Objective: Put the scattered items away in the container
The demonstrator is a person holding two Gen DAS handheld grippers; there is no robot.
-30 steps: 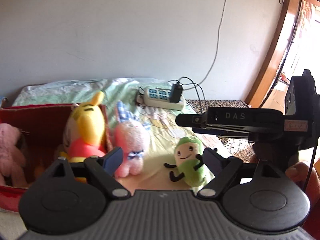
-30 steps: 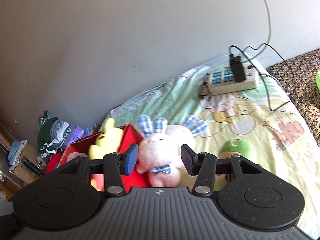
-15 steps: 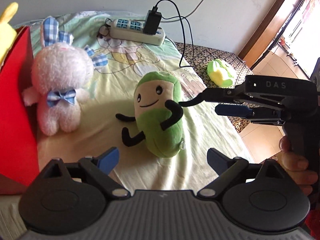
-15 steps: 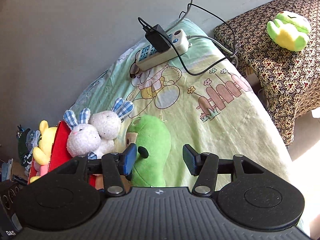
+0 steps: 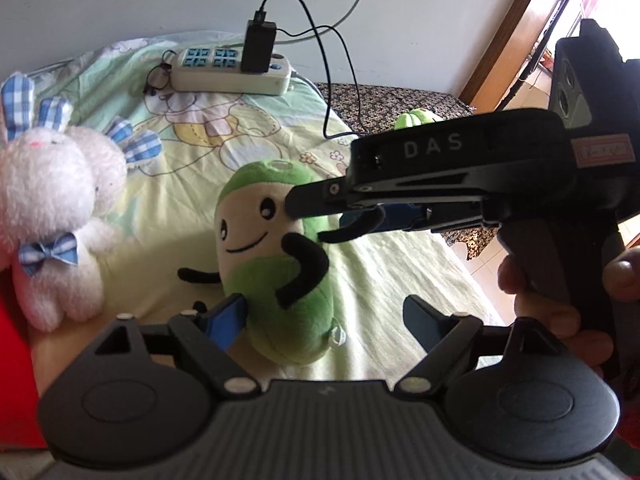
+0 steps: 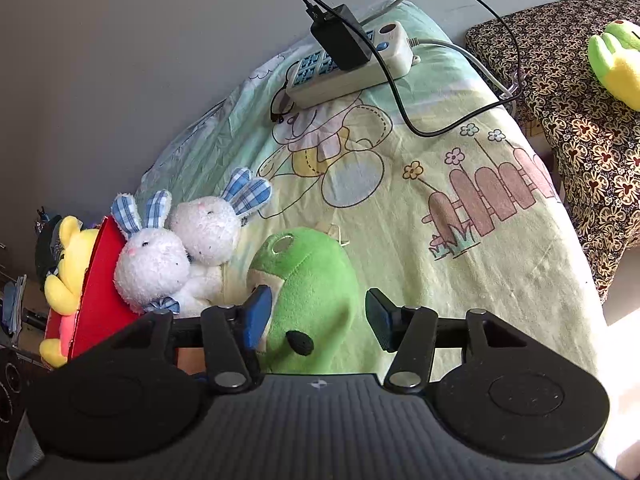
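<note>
Left gripper (image 5: 320, 312) angled downward, fingers wide and just narrowing around green plush (image 5: 276, 264) on bed (image 5: 400, 280), right gripper (image 6: 316, 316) angled downward, fingers apart astride its head, red container (image 6: 100, 288) beside bunnies (image 6: 176, 252).

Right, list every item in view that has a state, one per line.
left gripper: open, jaws just closing around the toy
right gripper: open astride the toy
green smiling plush toy: lying on the bedsheet, ungripped
white bunny plushes: leaning against red box
yellow bear plush: inside box
charger: plugged into power strip
</note>
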